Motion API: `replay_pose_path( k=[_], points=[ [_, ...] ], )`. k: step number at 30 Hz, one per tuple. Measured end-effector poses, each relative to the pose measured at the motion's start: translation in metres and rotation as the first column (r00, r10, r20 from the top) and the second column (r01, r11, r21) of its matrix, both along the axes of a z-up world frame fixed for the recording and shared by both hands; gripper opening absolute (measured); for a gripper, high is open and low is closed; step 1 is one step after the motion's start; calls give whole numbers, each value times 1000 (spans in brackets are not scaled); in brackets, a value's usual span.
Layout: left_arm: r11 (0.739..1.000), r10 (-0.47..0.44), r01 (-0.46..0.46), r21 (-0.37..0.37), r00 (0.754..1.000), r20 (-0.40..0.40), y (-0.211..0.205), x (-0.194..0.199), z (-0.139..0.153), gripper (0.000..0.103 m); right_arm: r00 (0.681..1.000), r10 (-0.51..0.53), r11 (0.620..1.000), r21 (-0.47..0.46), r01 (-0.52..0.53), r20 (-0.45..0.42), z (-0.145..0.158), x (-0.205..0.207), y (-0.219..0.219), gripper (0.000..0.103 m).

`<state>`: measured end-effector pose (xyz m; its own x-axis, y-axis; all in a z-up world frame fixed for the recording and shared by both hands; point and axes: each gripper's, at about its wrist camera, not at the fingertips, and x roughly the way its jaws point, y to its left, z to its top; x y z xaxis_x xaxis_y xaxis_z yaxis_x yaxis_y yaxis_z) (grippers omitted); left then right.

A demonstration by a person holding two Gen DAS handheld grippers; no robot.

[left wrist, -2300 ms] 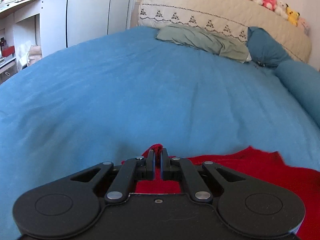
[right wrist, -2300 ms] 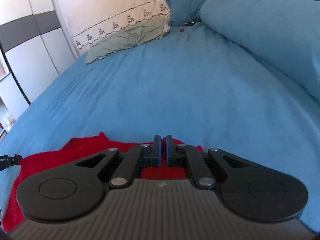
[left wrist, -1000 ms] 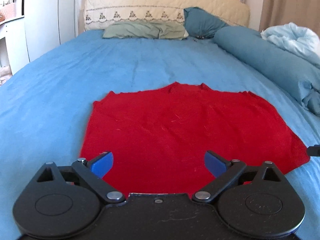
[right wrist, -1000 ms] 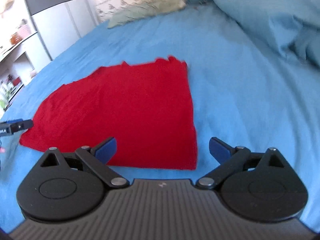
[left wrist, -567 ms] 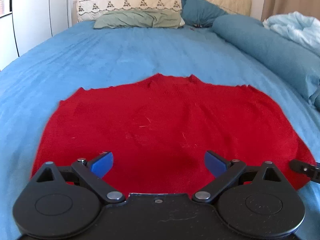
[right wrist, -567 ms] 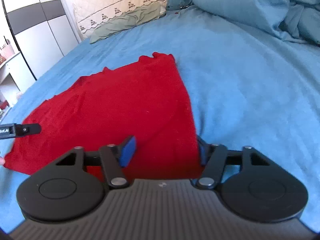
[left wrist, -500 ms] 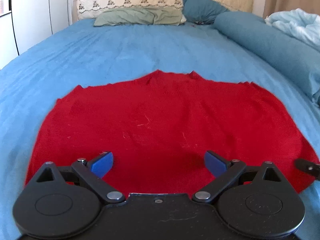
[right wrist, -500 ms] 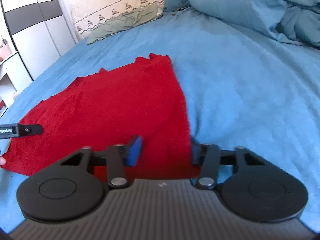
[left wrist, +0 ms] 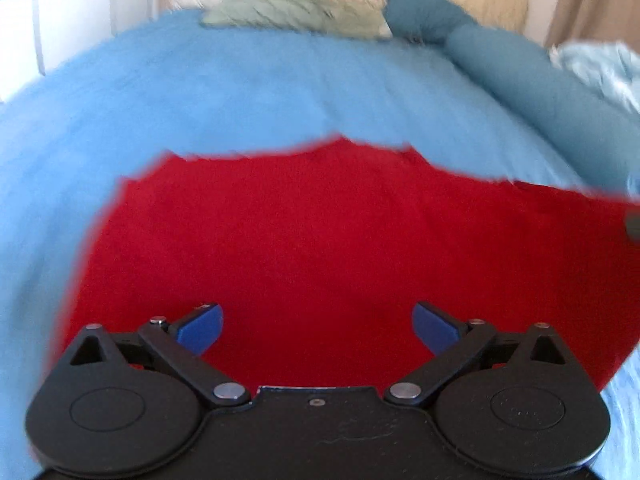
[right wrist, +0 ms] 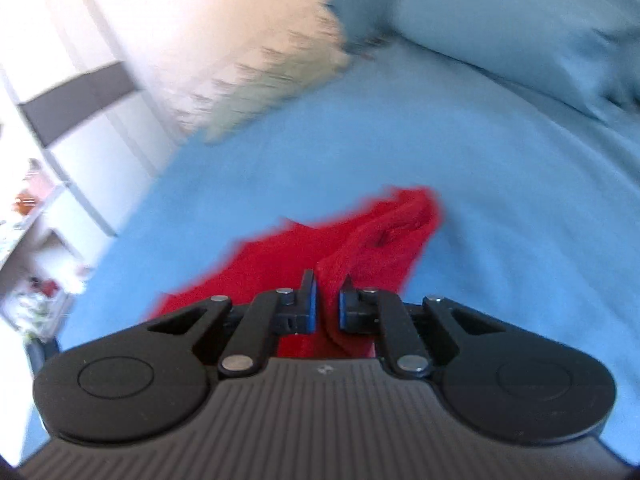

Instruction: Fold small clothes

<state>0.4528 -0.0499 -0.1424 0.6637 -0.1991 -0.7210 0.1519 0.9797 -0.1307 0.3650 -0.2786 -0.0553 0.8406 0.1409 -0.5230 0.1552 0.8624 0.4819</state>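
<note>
A red garment (left wrist: 320,248) lies spread on the blue bed sheet (left wrist: 200,92). My left gripper (left wrist: 316,326) is open, low over the garment's near part, with blue pads (left wrist: 200,326) wide apart. My right gripper (right wrist: 327,308) is shut on the red garment (right wrist: 360,240) at its right edge, and a fold of cloth rises between the fingers. Both views are blurred by motion.
A grey-green pillow (left wrist: 292,14) and a teal pillow (left wrist: 424,20) lie at the headboard. A long teal bolster (left wrist: 532,84) runs along the bed's right side. White wardrobe doors (right wrist: 80,92) stand to the left.
My right gripper has closed on the garment's right edge and lifted it, bunching the cloth. My left gripper stayed open and moved closer over the garment.
</note>
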Motion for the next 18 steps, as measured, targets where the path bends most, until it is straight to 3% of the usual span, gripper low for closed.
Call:
replay_pose_path(
  k=[3, 6, 8, 10, 12, 14, 17, 18],
  points=[
    [998, 18, -22, 52, 997, 78, 48, -17, 20, 103, 983, 164, 986, 4, -165, 85, 31, 26, 60, 25],
    [994, 36, -47, 94, 993, 108, 98, -37, 29, 103, 922, 376, 926, -45, -374, 87, 33, 48, 138, 25],
    [993, 52, -60, 97, 995, 86, 127, -50, 25, 103, 857, 514, 857, -68, -511, 36, 12, 59, 192, 25],
    [994, 69, -73, 81, 996, 51, 151, -61, 16, 103, 811, 583, 808, -68, -585, -44, -19, 68, 233, 25],
    [994, 82, -83, 68, 996, 21, 167, -72, 4, 103, 783, 608, 782, -76, -619, -129, -53, 73, 263, 25],
    [994, 81, -81, 72, 997, 7, 174, -82, -5, 103, 778, 613, 774, -97, -626, -138, -68, 71, 274, 25],
    [996, 60, -61, 66, 998, 19, 174, -92, -4, 103, 780, 615, 779, -67, -623, -115, -66, 71, 269, 46],
    [997, 53, -54, 57, 998, 28, 172, -94, -2, 103, 774, 624, 774, -45, -631, -106, -62, 71, 265, 70]
  ],
)
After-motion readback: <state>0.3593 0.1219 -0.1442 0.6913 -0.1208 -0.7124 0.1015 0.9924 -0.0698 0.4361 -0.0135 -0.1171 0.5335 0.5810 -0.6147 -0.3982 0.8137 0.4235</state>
